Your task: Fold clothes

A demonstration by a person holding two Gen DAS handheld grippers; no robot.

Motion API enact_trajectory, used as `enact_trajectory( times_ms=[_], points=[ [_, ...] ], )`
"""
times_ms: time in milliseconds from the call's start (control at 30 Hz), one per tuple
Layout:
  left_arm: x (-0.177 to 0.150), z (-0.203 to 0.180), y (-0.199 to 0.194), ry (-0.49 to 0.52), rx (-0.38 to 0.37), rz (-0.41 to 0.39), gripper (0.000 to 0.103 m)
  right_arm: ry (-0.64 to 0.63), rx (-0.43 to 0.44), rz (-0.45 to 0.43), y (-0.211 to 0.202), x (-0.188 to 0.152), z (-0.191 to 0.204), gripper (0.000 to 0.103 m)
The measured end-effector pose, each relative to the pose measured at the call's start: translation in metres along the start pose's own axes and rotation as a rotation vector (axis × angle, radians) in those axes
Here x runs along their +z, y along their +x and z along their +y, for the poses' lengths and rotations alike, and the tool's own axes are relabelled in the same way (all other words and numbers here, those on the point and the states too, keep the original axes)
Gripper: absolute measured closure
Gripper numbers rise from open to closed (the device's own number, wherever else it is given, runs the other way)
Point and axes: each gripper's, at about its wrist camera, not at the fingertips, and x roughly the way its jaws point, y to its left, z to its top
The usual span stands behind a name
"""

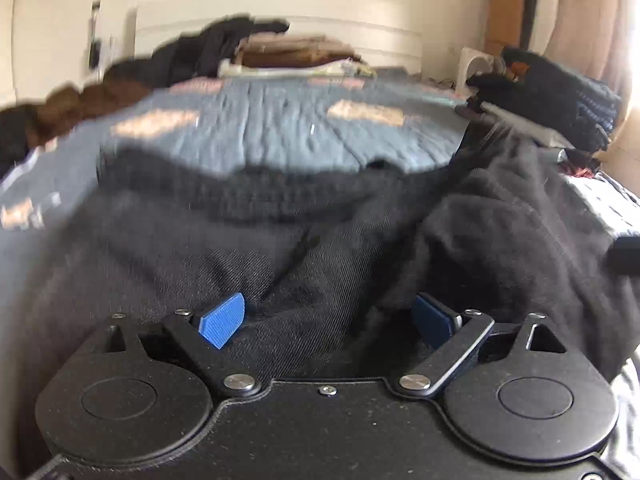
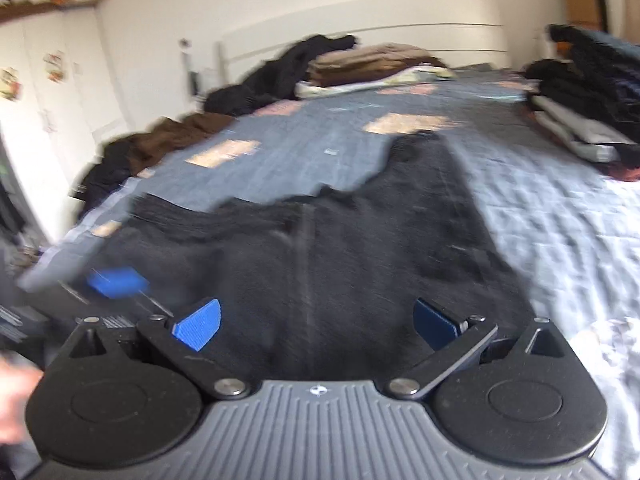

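A black garment (image 1: 248, 256) lies bunched on the blue patchwork bedspread (image 1: 280, 128), with a raised fold running up to the right. My left gripper (image 1: 326, 320) is open low over it, and cloth bulges between its blue pads (image 1: 222, 320). In the right wrist view the same black garment (image 2: 360, 248) spreads flatter, one long part reaching away up the bed. My right gripper (image 2: 316, 322) is open just above its near edge and holds nothing. The left gripper's blue pad (image 2: 116, 282) shows blurred at the left of that view.
Folded dark clothes are stacked at the right side of the bed (image 2: 588, 92). Loose black and brown clothes (image 2: 160, 144) line the left edge. A folded brown stack (image 2: 368, 64) sits by the white headboard (image 2: 400, 20). A hand (image 2: 12, 400) is at lower left.
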Motion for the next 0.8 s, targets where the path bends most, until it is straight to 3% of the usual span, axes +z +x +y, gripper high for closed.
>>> enact_trajectory(
  times_ms=[133, 233, 300, 400, 500, 600, 633, 700, 800],
  points=[
    [0.009, 0.016, 0.005, -0.03, -0.034, 0.032, 0.007, -0.041, 0.079, 0.084, 0.03, 0.009, 0.007, 0.0],
    [0.012, 0.029, 0.009, -0.023, -0.034, 0.032, 0.009, -0.12, -0.024, 0.193, 0.063, 0.009, -0.002, 0.001],
    [0.015, 0.034, 0.011, -0.005, -0.02, 0.034, 0.015, -0.137, -0.068, 0.213, 0.071, 0.011, -0.009, 0.001],
    [0.021, 0.03, 0.015, 0.042, 0.061, 0.039, 0.028, -0.141, -0.09, 0.205, 0.071, 0.015, -0.017, 0.001],
    [0.018, 0.011, 0.013, 0.181, 0.182, 0.008, 0.028, -0.146, -0.111, 0.197, 0.07, 0.019, -0.024, 0.0],
    [0.02, 0.008, 0.004, 0.213, 0.195, -0.002, 0.029, -0.15, -0.133, 0.189, 0.07, 0.023, -0.031, 0.0],
    [0.023, 0.01, -0.001, 0.196, 0.181, -0.004, 0.028, -0.152, -0.14, 0.187, 0.07, 0.024, -0.034, 0.001],
    [0.032, 0.017, -0.013, 0.127, 0.125, -0.015, 0.009, -0.151, -0.15, 0.178, 0.068, 0.028, -0.038, 0.001],
    [0.042, 0.019, -0.027, 0.105, 0.067, -0.075, 0.006, -0.125, -0.109, 0.106, 0.049, 0.046, -0.039, 0.001]
  ],
)
